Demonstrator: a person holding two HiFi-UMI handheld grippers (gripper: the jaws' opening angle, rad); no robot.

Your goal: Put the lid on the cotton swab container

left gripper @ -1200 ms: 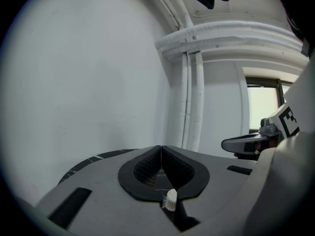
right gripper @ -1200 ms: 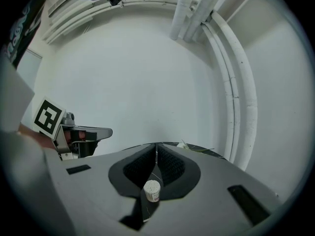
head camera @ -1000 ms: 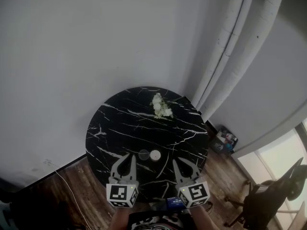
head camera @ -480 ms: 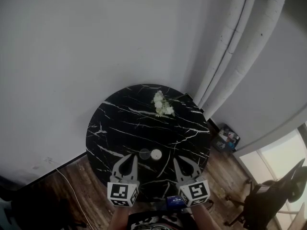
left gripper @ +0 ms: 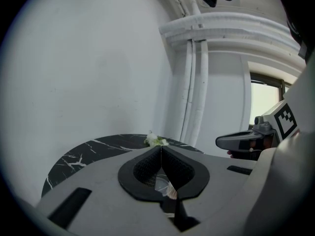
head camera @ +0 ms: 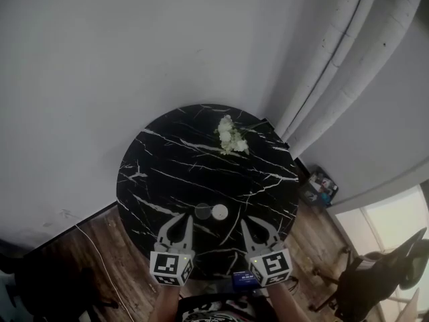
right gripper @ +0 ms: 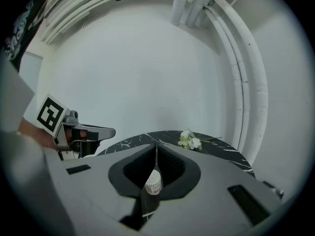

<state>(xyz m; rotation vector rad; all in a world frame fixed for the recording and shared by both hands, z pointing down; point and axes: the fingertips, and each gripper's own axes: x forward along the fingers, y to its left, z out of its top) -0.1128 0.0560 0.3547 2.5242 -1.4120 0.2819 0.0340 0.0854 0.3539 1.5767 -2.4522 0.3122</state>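
Lid (head camera: pixel 202 211) tiny, details indistinct

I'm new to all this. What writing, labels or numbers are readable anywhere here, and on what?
Nothing reads clearly.
Cotton swab container: reddish print, too blurred to read.
Blue box near the person's body: white print, too small.
Left marker cube, right marker cube: black-and-white square patterns, no letters.

Black table (head camera: pixel 175 170) with white veins, white flowers (head camera: pixel 231 138) and cotton swab container (head camera: pixel 219 212), brown floor (head camera: pixel 110 260).
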